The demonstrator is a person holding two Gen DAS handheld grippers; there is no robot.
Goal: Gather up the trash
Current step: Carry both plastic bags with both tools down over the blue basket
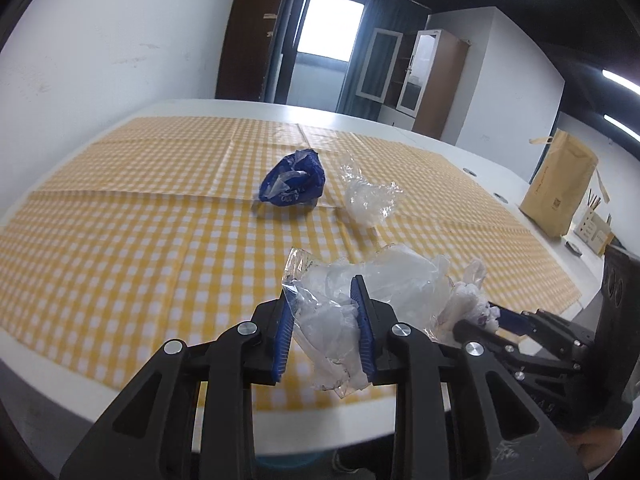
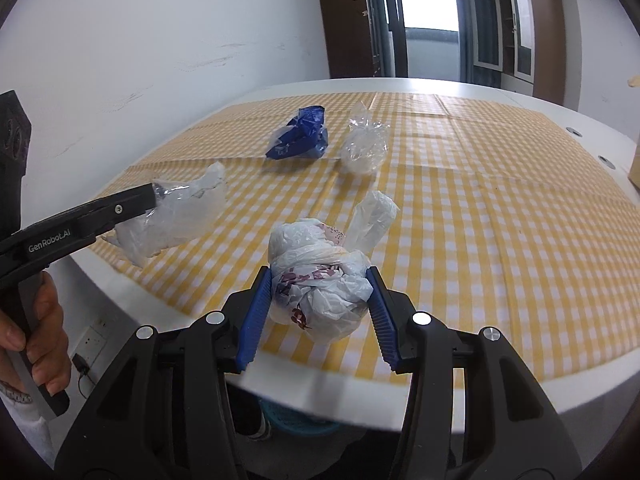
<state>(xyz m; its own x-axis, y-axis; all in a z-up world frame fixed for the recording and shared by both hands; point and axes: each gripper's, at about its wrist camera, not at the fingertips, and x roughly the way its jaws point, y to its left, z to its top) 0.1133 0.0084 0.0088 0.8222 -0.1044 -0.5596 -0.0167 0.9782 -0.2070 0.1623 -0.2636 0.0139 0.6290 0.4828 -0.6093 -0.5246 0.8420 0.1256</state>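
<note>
My left gripper (image 1: 322, 294) is shut on a clear crumpled plastic bag (image 1: 372, 280) and holds it over the table's near edge; the bag also shows in the right wrist view (image 2: 176, 216). My right gripper (image 2: 320, 276) is shut on a white crumpled bag with dark red print (image 2: 318, 276), also above the near edge. It appears at the right of the left wrist view (image 1: 470, 300). A blue crumpled wrapper (image 1: 292, 182) (image 2: 300, 132) and a clear crumpled wrapper (image 1: 370, 196) (image 2: 364, 146) lie side by side farther out on the yellow checked tablecloth (image 1: 140, 208).
The white table (image 1: 248, 108) reaches a white wall at the left. A brown paper bag (image 1: 560, 188) stands at the far right edge. A teal basket (image 2: 292, 420) sits on the floor below the near edge. Cabinets and a window are behind.
</note>
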